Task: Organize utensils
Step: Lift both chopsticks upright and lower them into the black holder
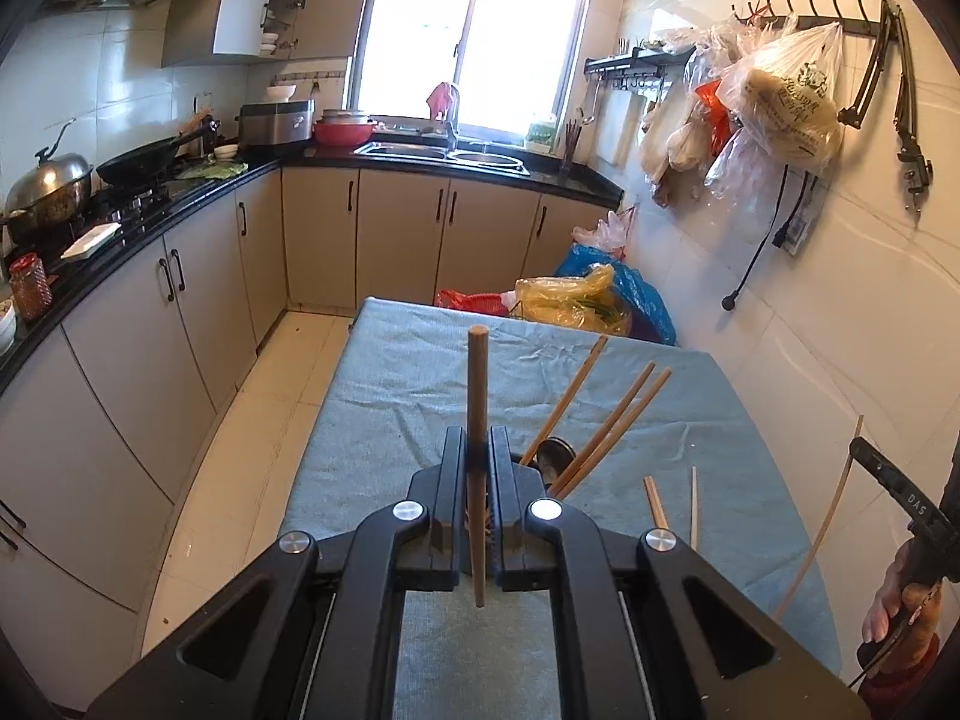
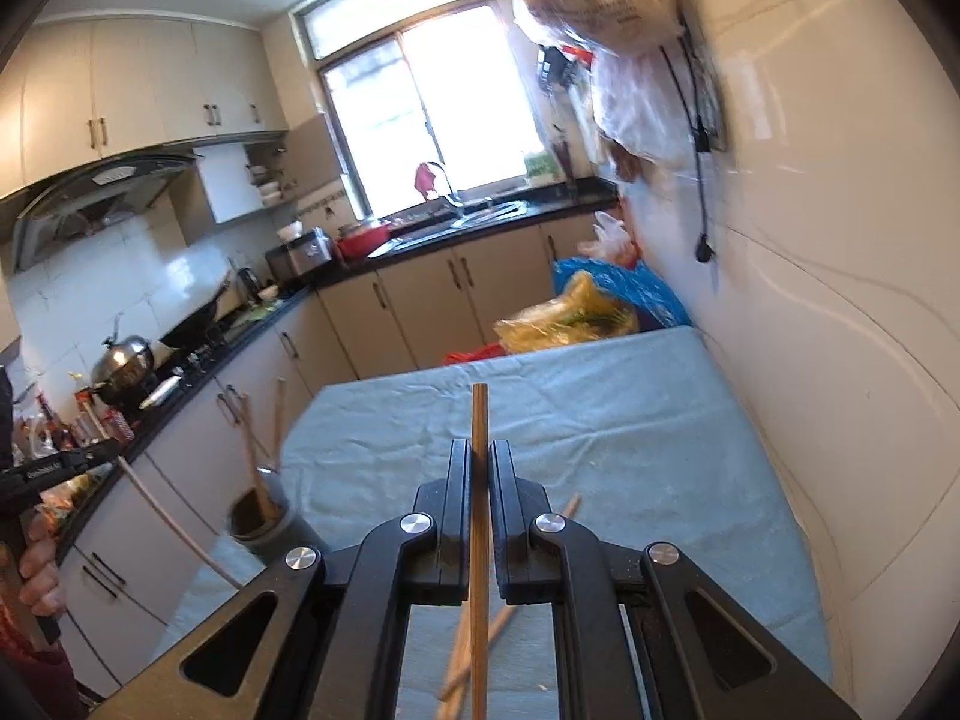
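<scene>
Two grippers each pinched a single chopstick: the left gripper point(image 1: 478, 450) had its jaws closed on a wooden chopstick point(image 1: 477, 396) standing nearly upright between them, and the right gripper point(image 2: 479, 462) was likewise clamped on its own chopstick point(image 2: 479, 420), long axis running up the view. The holder cup point(image 1: 555, 456) sat on the blue tablecloth point(image 1: 408, 372) just ahead and right of the left gripper — clearly the nearer one — while from the right wrist it lay well off to the lower left point(image 2: 264, 516). Three chopsticks point(image 1: 606, 426) already leaned in the cup, tops fanned to the right. In the left view two loose chopsticks point(image 1: 657, 501) lay on the cloth beside the cup; the right view showed two crossed under its gripper, possibly the same pair. Judging by this, the left stick needed a short rightward shift, tip down, into the cup.
</scene>
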A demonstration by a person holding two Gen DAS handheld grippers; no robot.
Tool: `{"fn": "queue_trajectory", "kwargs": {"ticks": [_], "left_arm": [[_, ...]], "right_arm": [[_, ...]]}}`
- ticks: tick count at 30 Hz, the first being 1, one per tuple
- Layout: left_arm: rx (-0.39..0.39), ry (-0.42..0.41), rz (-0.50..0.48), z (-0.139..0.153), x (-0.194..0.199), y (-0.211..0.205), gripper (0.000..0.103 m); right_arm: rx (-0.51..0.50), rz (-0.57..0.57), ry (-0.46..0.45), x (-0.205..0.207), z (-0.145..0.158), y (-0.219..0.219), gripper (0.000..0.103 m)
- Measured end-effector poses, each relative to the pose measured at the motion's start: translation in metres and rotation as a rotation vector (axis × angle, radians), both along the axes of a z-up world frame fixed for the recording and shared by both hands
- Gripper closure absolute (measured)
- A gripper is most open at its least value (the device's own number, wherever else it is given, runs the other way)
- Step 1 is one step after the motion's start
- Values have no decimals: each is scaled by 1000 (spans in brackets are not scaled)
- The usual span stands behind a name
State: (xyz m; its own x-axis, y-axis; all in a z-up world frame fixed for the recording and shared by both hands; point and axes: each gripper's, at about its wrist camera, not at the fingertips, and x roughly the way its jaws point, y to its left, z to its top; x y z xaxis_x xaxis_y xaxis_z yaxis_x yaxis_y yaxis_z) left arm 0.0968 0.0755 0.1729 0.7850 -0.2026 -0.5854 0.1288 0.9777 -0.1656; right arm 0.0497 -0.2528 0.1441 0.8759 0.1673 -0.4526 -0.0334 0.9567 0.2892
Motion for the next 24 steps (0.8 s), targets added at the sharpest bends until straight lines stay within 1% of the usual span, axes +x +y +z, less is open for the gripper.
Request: {"fn": "queue_trajectory", "kwargs": {"ticks": [4, 8, 13, 15, 18, 21, 24], "left_arm": [[-6, -13, -7, 10, -3, -1, 97], [-14, -34, -9, 22, -2, 0, 97], [-24, -71, -8, 39, 7, -2, 97], [-32, -71, -7, 42, 15, -4, 97], [-33, -73, -2, 39, 29, -5, 97], [-29, -68, 6, 31, 41, -5, 97], [-29, -60, 3, 23, 52, -4, 97]], "right_arm": [[15, 40, -46, -2, 17, 17, 97], [31, 87, -98, 0, 38, 44, 97], [59, 147, -199, 8, 67, 86, 97], [62, 158, -249, 15, 76, 105, 97], [82, 167, -299, 31, 87, 133, 97], [63, 145, -357, 47, 93, 159, 97], [54, 124, -387, 67, 90, 182, 97]]}}
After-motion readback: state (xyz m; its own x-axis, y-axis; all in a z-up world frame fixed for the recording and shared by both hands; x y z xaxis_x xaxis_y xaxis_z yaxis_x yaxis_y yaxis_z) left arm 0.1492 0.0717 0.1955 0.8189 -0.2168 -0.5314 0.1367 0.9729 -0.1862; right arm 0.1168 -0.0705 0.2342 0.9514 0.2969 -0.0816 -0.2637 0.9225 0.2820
